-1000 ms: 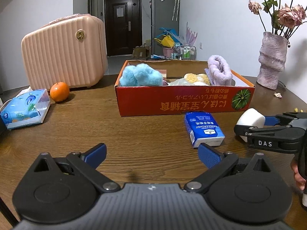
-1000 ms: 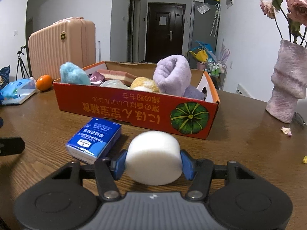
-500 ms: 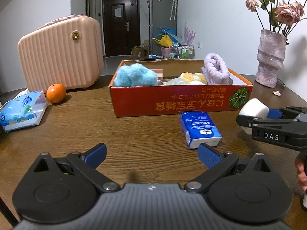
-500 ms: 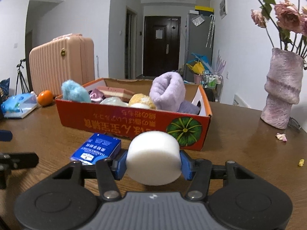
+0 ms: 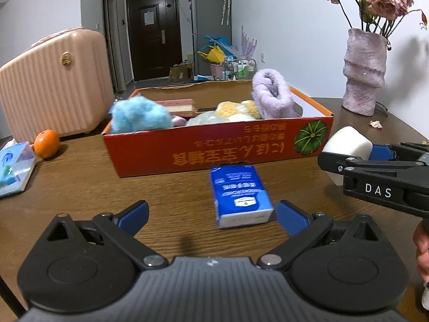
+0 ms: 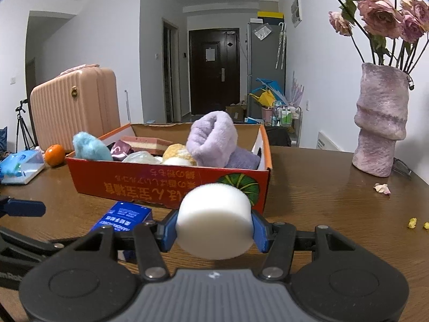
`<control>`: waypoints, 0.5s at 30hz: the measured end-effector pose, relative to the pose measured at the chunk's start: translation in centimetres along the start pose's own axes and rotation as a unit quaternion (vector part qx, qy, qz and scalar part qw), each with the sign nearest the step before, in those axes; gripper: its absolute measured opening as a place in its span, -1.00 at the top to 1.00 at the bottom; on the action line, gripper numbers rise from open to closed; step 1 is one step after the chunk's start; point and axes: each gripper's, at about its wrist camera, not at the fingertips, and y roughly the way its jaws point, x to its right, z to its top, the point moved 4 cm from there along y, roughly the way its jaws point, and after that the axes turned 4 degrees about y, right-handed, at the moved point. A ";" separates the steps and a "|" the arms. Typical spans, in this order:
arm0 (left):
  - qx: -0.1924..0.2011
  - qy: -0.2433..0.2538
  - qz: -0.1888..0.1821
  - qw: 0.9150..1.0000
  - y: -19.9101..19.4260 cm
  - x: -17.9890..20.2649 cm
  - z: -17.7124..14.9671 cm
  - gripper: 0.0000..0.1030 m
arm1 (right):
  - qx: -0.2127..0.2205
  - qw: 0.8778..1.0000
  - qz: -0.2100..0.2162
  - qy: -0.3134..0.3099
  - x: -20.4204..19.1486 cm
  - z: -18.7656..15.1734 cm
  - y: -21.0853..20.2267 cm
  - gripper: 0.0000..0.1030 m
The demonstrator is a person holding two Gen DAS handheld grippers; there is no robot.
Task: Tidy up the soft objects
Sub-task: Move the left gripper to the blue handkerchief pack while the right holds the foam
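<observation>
My right gripper (image 6: 214, 230) is shut on a white foam cylinder (image 6: 214, 220) and holds it above the table, just in front of the red cardboard box (image 6: 150, 187). The foam (image 5: 347, 145) and the right gripper (image 5: 375, 166) also show at the right of the left wrist view. The box (image 5: 214, 150) holds a blue fluffy ball (image 5: 139, 115), a lilac plush roll (image 5: 272, 98), yellow and pale soft items and a pink layered sponge. My left gripper (image 5: 211, 214) is open and empty, just short of a blue tissue pack (image 5: 238, 193) on the table.
A pink ribbed case (image 5: 53, 86), an orange (image 5: 47, 143) and a wet-wipe pack (image 5: 13, 169) stand at the left. A lilac vase (image 6: 380, 123) with dried roses stands at the right, with petals and crumbs near it. The table is dark wood.
Both grippers have risen and moved towards the box. The right gripper has carried the foam higher and closer to the box's front wall. The left gripper has neared the blue tissue pack.
</observation>
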 end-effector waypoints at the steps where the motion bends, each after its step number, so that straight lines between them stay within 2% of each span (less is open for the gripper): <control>1: 0.000 0.002 0.000 1.000 0.2 0.3 0.1 -1.00 | 0.000 1.000 -0.001 0.001 0.2 0.0 0.0 -0.07; 15: -0.020 0.012 0.001 1.000 3.4 2.5 1.1 -1.00 | -0.002 1.000 -0.019 0.010 2.7 0.1 0.2 -0.07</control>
